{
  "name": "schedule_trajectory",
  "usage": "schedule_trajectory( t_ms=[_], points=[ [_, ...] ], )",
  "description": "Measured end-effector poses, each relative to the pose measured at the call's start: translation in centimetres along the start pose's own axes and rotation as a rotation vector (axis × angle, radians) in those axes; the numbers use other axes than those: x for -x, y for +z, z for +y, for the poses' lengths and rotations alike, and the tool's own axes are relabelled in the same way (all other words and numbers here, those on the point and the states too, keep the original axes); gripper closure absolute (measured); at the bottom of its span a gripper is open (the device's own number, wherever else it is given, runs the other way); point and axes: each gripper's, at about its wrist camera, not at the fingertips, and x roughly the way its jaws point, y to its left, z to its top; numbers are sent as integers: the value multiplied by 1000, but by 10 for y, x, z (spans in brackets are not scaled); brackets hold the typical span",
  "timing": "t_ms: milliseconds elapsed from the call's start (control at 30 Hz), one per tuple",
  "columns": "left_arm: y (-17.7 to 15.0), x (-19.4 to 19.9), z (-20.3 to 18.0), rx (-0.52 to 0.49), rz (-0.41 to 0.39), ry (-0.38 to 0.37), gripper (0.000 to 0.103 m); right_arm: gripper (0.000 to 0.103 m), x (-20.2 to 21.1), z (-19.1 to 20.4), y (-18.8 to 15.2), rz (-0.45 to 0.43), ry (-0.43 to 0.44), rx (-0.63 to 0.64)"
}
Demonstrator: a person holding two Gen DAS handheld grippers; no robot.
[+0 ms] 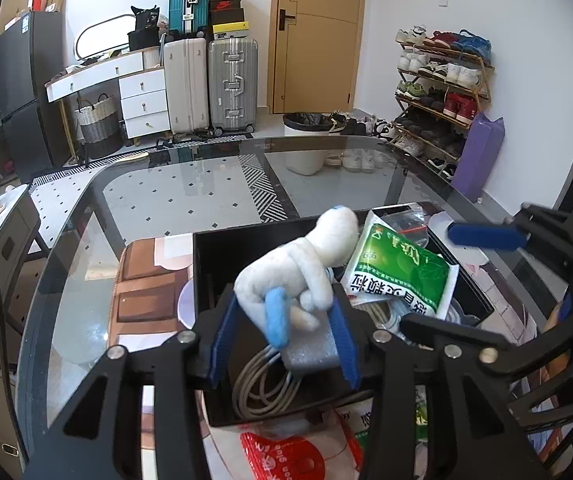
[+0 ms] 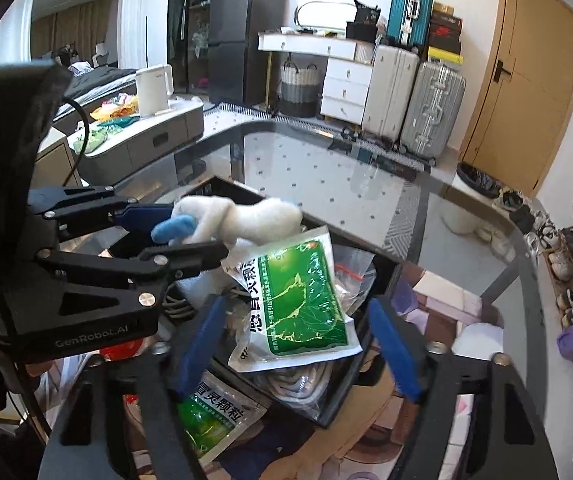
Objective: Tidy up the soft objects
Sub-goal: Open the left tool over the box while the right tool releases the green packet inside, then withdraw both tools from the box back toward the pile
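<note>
My left gripper (image 1: 284, 330) is shut on a white plush toy (image 1: 298, 268) with blue tips and holds it over a black box (image 1: 246, 248). The toy also shows in the right wrist view (image 2: 242, 216), clamped by the left gripper (image 2: 182, 232). A green and white packet (image 1: 402, 272) leans in the box, also seen in the right wrist view (image 2: 302, 304). My right gripper (image 2: 298, 344) is open, its blue pads on either side of the packet without touching it. Grey cables (image 1: 262, 384) and a grey block (image 1: 310, 352) lie in the box.
The box stands on a glass table (image 1: 166, 200). A second green packet (image 2: 214, 412) lies in front of the box, with a red packet (image 1: 282, 456) beside it. A brown mat (image 1: 146, 280) lies left of the box. Clear bags (image 2: 350, 276) sit in the box.
</note>
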Motion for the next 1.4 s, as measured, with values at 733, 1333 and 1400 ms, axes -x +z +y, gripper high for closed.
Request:
schedule_trajectory(
  t_ms=[733, 1333, 1400],
  points=[
    [-15, 37, 3, 8, -41, 3, 0, 1, 53, -14, -44, -116, 6, -179],
    [-57, 44, 10, 21, 2, 79, 0, 1, 37, 5, -63, -21, 54, -238],
    [-61, 43, 9, 13, 6, 80, 0, 1, 35, 7, -64, -15, 60, -237]
  ],
)
